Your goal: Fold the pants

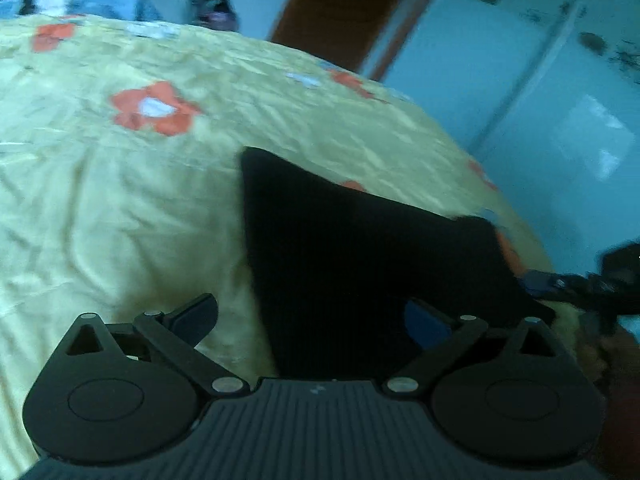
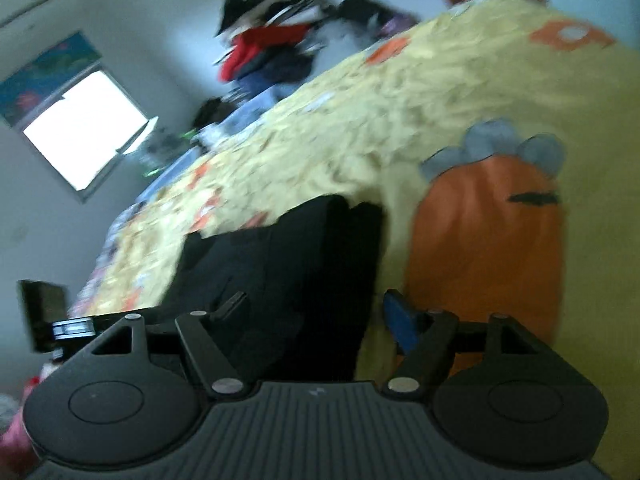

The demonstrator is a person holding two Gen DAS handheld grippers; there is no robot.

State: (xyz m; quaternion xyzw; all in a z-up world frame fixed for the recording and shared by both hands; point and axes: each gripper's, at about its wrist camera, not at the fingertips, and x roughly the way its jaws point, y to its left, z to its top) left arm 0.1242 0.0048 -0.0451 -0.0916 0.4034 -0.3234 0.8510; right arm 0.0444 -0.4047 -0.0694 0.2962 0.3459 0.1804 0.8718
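Black pants (image 1: 340, 248) lie on a yellow bedspread (image 1: 120, 200) with orange flowers. In the left wrist view my left gripper (image 1: 312, 320) is open, its fingers wide apart just above the near part of the pants. In the right wrist view the pants (image 2: 288, 264) show as a bunched dark heap, and my right gripper (image 2: 316, 316) is open over their near edge. Neither gripper holds cloth. Both views are blurred by motion. The other gripper (image 1: 600, 284) shows at the right edge of the left wrist view.
A heap of clothes (image 2: 272, 52) sits at the far end of the bed. A bright window (image 2: 84, 128) is in the wall on the left. A large orange carrot print (image 2: 492, 240) marks the bedspread. A brown door (image 1: 344, 4) and pale blue cupboards (image 1: 540, 80) stand beyond the bed.
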